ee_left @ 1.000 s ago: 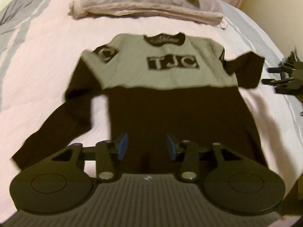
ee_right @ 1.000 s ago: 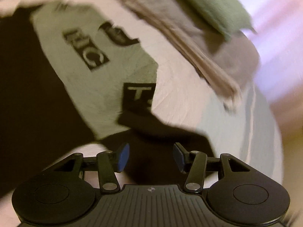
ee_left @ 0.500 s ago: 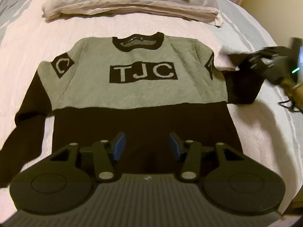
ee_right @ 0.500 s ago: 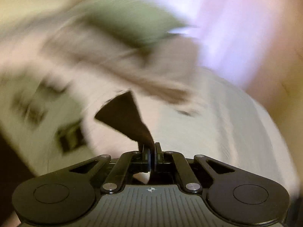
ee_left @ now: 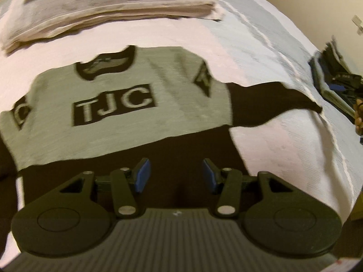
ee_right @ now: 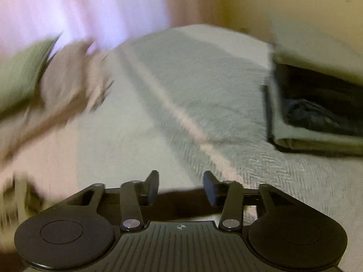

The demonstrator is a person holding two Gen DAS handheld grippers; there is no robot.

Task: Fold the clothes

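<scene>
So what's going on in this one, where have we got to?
A person with a gripper in each hand is laying out a grey and black sweater flat on the bed, front up, not yet folded. Its sleeve is stretched out sideways. The right gripper has just been opening its jaws, with nothing between them now and the sleeve end lying just beneath. The left gripper hangs open over the black lower part. A folded blanket lies beyond the collar.
</scene>
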